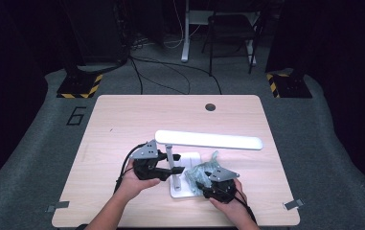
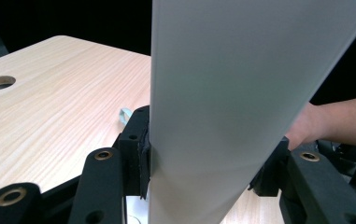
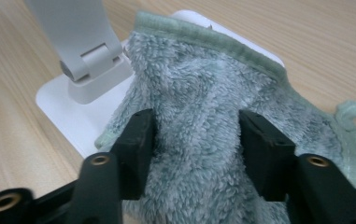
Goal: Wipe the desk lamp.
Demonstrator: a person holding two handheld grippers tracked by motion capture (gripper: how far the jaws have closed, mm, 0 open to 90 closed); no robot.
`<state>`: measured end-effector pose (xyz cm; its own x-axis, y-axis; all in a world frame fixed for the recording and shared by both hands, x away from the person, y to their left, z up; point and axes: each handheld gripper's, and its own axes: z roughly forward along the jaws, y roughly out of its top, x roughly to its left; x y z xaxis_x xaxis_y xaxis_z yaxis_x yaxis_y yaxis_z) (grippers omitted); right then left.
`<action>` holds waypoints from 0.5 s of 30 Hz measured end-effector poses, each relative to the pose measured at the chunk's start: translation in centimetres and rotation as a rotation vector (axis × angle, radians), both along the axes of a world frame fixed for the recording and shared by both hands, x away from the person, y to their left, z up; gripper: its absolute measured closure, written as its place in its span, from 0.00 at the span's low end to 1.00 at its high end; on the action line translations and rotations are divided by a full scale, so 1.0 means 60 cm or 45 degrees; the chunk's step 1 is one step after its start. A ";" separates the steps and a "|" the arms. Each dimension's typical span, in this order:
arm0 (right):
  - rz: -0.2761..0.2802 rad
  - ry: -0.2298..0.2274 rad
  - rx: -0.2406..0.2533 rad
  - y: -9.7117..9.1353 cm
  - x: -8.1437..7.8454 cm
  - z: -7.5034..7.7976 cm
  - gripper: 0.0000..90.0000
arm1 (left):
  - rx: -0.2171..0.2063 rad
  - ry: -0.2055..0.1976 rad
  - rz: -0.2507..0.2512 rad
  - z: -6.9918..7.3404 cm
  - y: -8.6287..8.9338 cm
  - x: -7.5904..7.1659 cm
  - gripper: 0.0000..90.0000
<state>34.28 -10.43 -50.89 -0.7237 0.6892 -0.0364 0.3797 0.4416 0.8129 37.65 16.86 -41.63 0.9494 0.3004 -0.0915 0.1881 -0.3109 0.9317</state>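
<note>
Now, from each gripper outward:

Left gripper [image 1: 168,168]: clamped on the upright of the white desk lamp [image 1: 208,139], both pads pressed to its flat sides (the left gripper view has the white panel rising straight between the jaws).

Right gripper [image 1: 205,180]: its jaws flank a bunched green cloth [image 3: 203,116]; whether the pads bite or merely bracket the pile, I cannot tell.

Cloth position: draped over the lamp base [image 1: 188,190], touching it, at 12 o'clock from the right gripper.

Lamp hinge [image 3: 88,70]: at 11 o'clock from the right gripper's jaws, just beside the cloth's edge.

Long axis: the lamp head runs 9 to 3 o'clock across the table [image 1: 122,120], above both hands.

Nearer hand: the right one lies on the base; the left only steadies.

Coming move (a judgement): wiping along the base towards 11 o'clock.
</note>
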 end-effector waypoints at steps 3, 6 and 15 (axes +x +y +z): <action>-0.011 -0.005 -0.017 0.000 -0.001 0.000 0.61 | -0.010 -0.001 0.001 -0.001 -0.001 0.000 0.56; -0.016 -0.016 -0.029 -0.001 -0.001 -0.001 0.65 | -0.005 -0.006 0.005 -0.001 -0.002 -0.001 0.56; -0.077 0.022 0.040 -0.003 -0.004 -0.003 0.58 | -0.030 0.001 0.016 0.003 0.003 -0.003 0.54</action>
